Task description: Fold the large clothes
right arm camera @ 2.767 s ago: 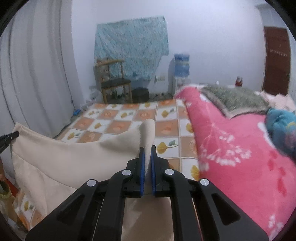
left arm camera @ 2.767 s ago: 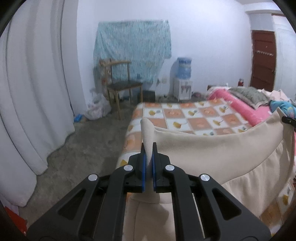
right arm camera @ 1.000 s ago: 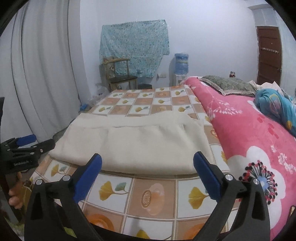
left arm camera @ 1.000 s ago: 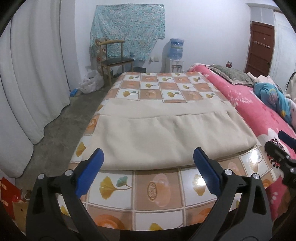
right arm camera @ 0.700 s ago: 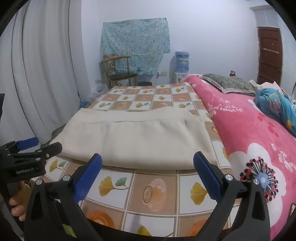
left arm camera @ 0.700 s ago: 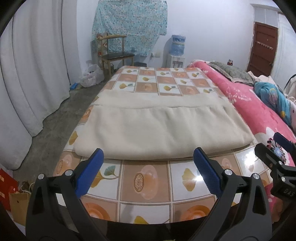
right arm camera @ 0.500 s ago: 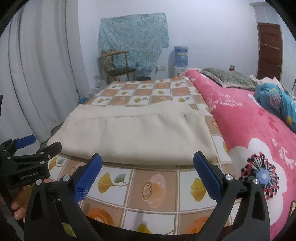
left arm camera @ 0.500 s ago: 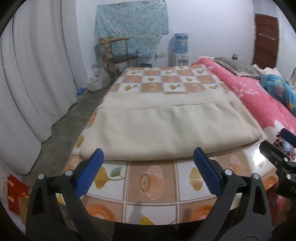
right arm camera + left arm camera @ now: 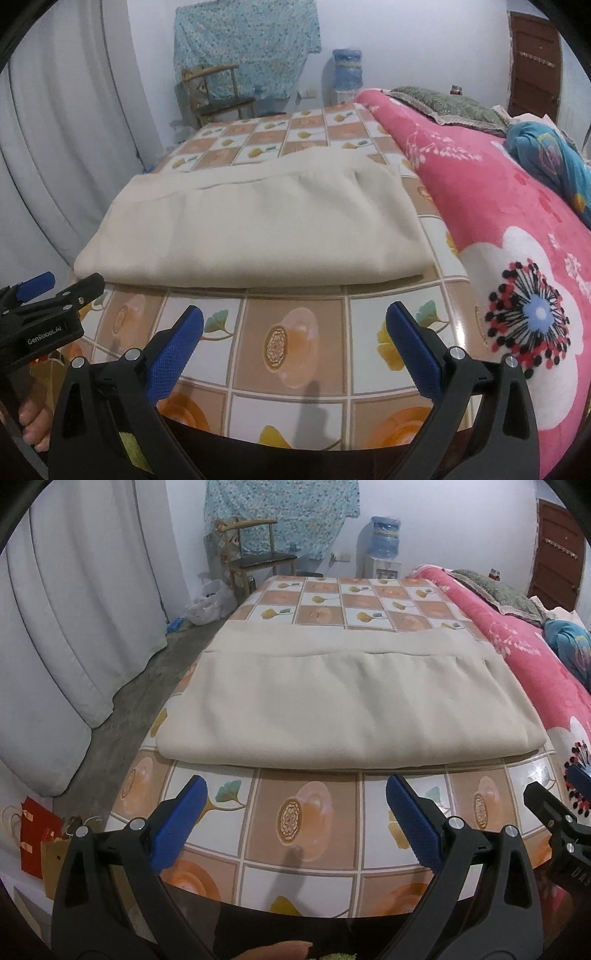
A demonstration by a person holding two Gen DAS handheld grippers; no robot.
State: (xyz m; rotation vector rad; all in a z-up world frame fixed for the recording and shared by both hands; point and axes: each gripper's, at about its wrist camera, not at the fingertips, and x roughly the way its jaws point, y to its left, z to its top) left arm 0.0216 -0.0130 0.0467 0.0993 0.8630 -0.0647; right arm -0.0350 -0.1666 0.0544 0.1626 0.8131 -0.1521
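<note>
A moment before, I pinched the cloth (image 9: 332, 709) up high with both grippers; now it lay folded flat on the checked bed cover (image 9: 303, 823). My left gripper (image 9: 293, 812) and right gripper (image 9: 293, 332) hung spread wide at the near edge, holding nothing. I think I backed off to pick new corners. A pink blanket (image 9: 517, 206) lay right.

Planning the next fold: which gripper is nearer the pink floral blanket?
Right. The right gripper hangs open over the tiled cloth right beside the pink floral blanket; the left gripper, also open, sits farther over, before the folded beige cloth.
</note>
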